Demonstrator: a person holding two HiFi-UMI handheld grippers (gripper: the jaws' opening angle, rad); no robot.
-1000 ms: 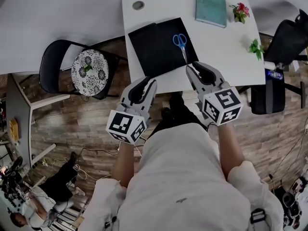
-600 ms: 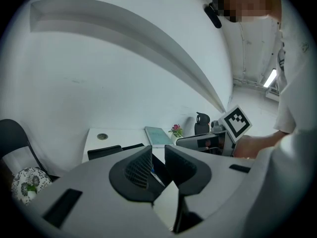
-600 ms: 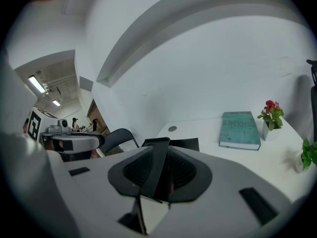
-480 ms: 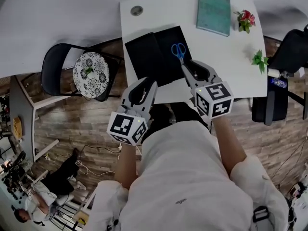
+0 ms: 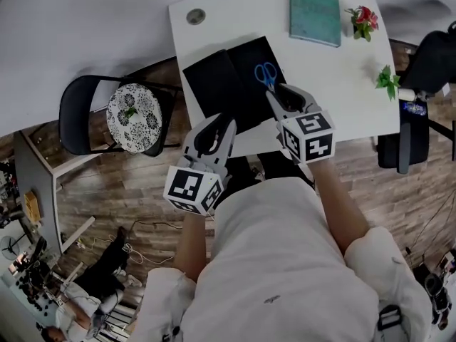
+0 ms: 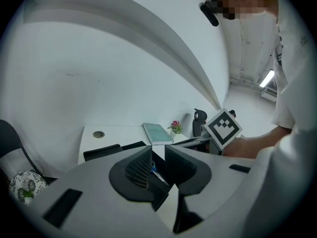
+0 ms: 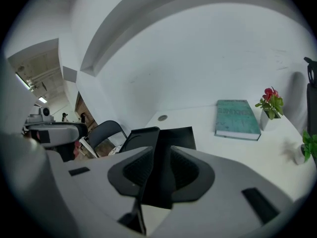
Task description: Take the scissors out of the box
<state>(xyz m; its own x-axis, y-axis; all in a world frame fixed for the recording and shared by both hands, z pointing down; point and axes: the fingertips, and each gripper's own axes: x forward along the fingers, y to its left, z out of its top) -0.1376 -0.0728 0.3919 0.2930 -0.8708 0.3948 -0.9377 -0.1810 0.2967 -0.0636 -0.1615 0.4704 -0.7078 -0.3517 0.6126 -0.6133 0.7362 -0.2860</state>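
A black box point(image 5: 226, 84) lies open on the white table point(image 5: 342, 77). In its right half are scissors point(image 5: 266, 73) with blue handles. My right gripper point(image 5: 280, 93) hovers over the box's near right corner, just short of the scissors, open and empty. In the right gripper view the box point(image 7: 179, 135) shows beyond the jaws, and the scissors are hidden. My left gripper point(image 5: 216, 125) is off the table's near edge, below the box, open with nothing in it. The scissors point(image 6: 156, 173) and the box point(image 6: 101, 151) show through its gap.
A teal book point(image 5: 313, 9), a potted red flower point(image 5: 363, 18) and a small green plant point(image 5: 388, 83) sit on the table's right part. A cable hole point(image 5: 196, 16) is at the far left. A chair with a patterned cushion point(image 5: 132, 109) stands left; a black office chair point(image 5: 427, 66) stands right.
Both grippers have moved forward toward the table. The right one has sunk and come over the box's near corner, close to the scissors. The scissors and the box lie as before.
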